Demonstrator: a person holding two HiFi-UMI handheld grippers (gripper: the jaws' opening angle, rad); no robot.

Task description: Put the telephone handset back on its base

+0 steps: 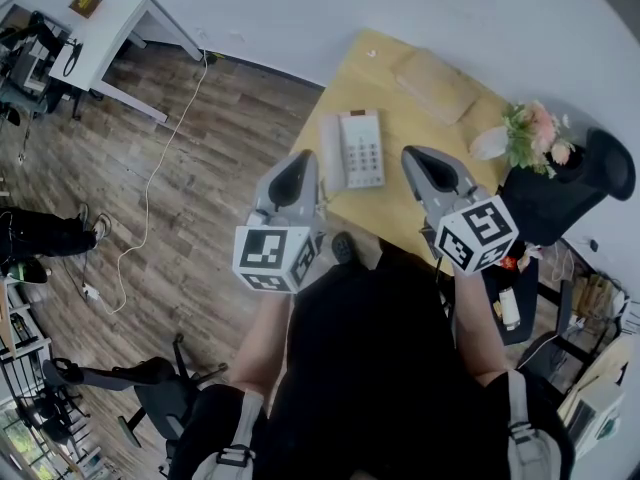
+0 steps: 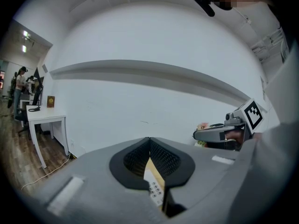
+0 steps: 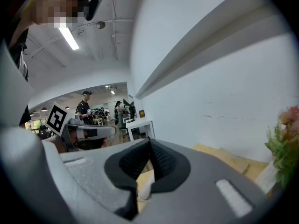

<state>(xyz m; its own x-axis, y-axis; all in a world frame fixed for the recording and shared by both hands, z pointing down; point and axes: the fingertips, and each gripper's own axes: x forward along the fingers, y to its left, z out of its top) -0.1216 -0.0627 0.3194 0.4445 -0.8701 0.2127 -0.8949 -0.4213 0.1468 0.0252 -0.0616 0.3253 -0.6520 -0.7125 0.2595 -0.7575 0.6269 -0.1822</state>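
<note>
A white telephone base [image 1: 364,148] with a keypad lies on the yellow table [image 1: 400,118]. The white handset [image 1: 332,155] lies along the base's left side. My left gripper [image 1: 303,158] is held up just left of the phone, shut with nothing between its jaws. My right gripper [image 1: 412,155] is held up to the phone's right, also shut and empty. In the left gripper view the left gripper [image 2: 149,141] has its pads together, and a strip of keypad [image 2: 154,190] shows below them. In the right gripper view the right gripper [image 3: 149,141] is likewise closed over the table.
A wooden board [image 1: 435,83] lies at the table's far side. Flowers [image 1: 530,133] and a black object [image 1: 570,188] stand at its right end. A white desk [image 1: 100,38], a floor cable [image 1: 150,198] and an office chair [image 1: 150,388] are to the left.
</note>
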